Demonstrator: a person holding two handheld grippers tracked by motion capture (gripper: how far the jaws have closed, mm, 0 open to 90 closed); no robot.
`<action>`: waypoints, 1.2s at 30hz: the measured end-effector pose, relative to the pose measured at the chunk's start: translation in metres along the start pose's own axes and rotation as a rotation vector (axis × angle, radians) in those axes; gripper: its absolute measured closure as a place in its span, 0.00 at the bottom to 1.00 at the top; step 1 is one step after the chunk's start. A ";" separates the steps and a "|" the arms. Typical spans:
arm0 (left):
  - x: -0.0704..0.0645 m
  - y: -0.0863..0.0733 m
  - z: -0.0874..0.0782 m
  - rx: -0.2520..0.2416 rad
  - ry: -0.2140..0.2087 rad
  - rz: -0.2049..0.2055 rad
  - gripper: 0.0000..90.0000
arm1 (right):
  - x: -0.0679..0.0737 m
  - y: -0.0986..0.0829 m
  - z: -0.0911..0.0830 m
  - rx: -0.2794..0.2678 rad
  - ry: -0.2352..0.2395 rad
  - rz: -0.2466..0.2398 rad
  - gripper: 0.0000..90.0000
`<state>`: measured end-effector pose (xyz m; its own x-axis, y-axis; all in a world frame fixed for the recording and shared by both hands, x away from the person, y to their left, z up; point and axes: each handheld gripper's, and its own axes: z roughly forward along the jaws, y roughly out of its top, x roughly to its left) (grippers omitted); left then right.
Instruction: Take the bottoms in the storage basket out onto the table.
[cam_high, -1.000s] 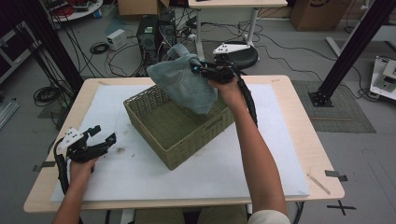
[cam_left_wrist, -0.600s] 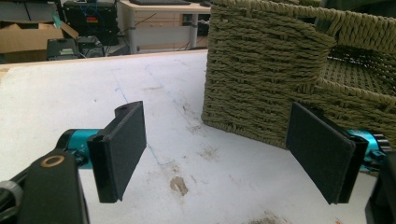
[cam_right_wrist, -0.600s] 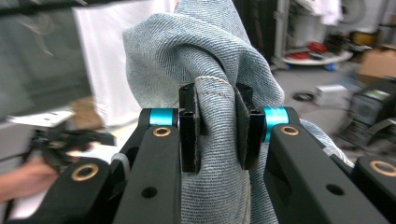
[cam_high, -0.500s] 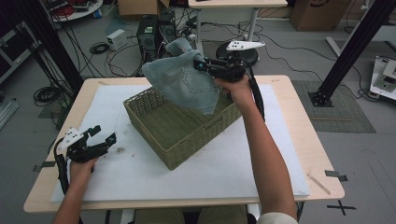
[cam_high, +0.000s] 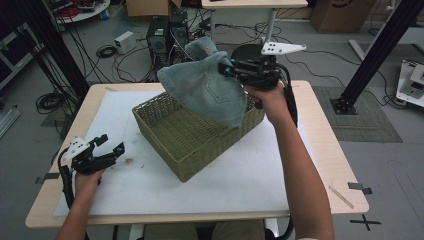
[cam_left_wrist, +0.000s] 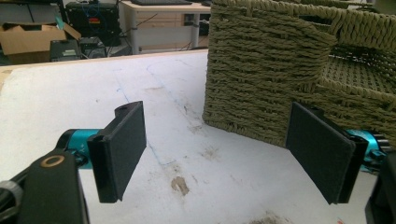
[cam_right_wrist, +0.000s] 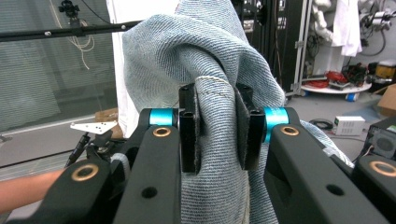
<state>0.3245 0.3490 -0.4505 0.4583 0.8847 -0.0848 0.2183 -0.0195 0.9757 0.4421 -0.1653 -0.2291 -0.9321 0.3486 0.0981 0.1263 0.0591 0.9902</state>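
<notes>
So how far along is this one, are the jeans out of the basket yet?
Nearly. Done: the right gripper is shut on the denim jeans and holds them up. In hand: their lower edge hangs over the woven basket. Left: set them down. The left gripper waits open over the white mat.

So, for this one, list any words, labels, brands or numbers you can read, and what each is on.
None can be read.
The denim garment clamped in the right gripper shows only a stitched pocket, no tag text.
The woven basket and the left gripper carry no print.
The cardboard box and the black equipment behind the table have marks too small and blurred to make out.
</notes>
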 end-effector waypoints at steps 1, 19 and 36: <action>0.000 0.000 0.000 0.000 0.001 -0.001 0.23 | 0.002 0.000 -0.006 -0.007 -0.002 -0.003 0.84; -0.001 0.000 0.001 0.007 0.010 0.007 0.23 | 0.025 -0.016 -0.105 -0.051 -0.056 -0.024 0.84; -0.002 0.000 0.001 0.013 0.019 0.009 0.23 | 0.027 -0.107 -0.160 0.091 -0.111 0.070 0.84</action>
<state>0.3249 0.3471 -0.4502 0.4442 0.8930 -0.0718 0.2250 -0.0336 0.9738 0.3489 -0.3119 -0.3164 -0.8773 0.4558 0.1502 0.2249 0.1140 0.9677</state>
